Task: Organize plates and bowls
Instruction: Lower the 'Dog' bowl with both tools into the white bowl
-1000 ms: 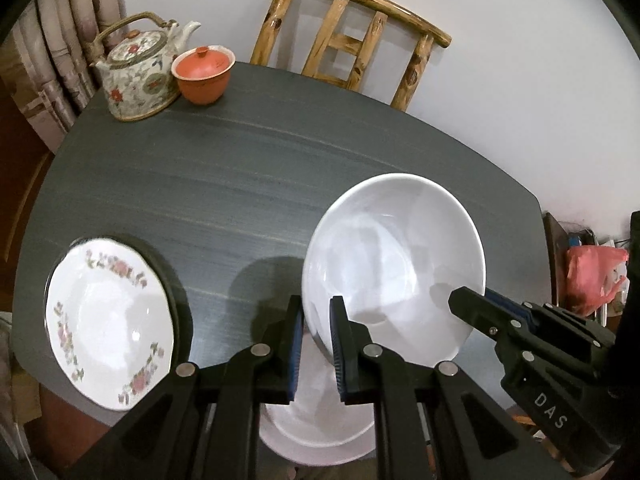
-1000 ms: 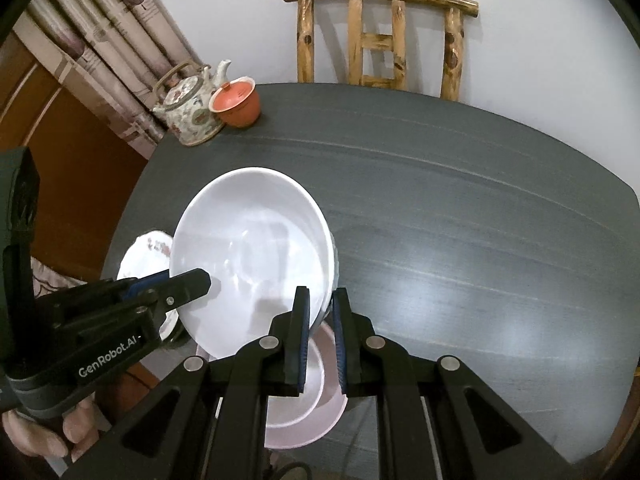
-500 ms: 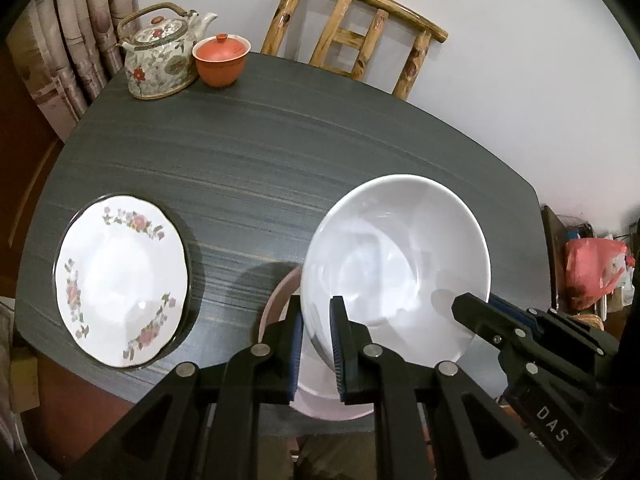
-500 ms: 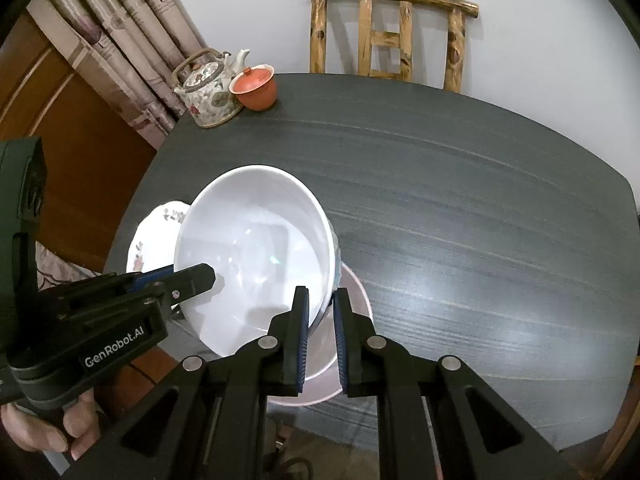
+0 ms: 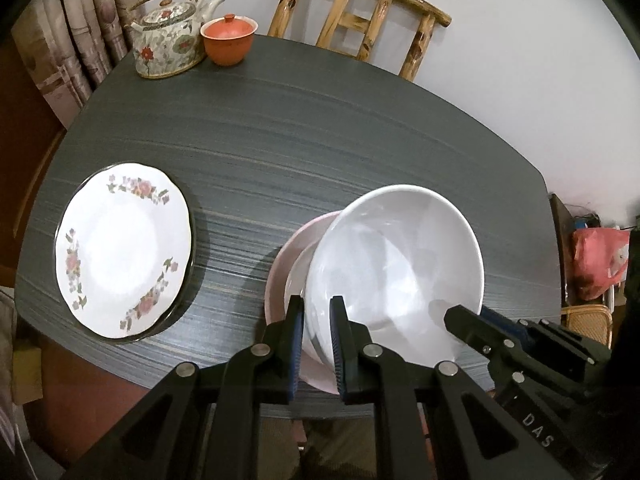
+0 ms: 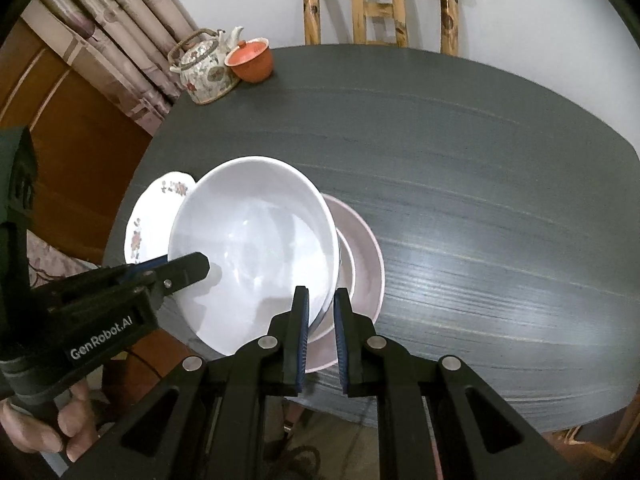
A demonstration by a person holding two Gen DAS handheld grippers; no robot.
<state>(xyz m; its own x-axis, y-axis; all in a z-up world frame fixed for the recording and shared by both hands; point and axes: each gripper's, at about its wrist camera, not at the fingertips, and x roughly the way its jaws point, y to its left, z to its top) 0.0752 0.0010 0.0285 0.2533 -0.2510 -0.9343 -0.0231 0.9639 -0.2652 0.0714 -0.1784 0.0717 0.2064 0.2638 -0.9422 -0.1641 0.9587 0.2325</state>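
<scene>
- I hold the white bowl (image 5: 394, 264) by its rim with both claws: the left claw (image 5: 317, 322) pinches the near-left edge, the right claw (image 6: 322, 312) the near-right edge.
- The bowl hangs tilted above the pink plate (image 6: 366, 256) at the table's (image 6: 460, 152) near edge; I cannot tell whether they touch.
- It looks like glazed ceramic: stiff, heavy for a rim pinch, slick and breakable, so I judge opposite rim points safest.
- The flowered plate (image 5: 122, 250) lies near the table's left edge, partly hidden in the right view.
- The bowl's underside and foot are hidden, and so is much of the pink plate.
</scene>
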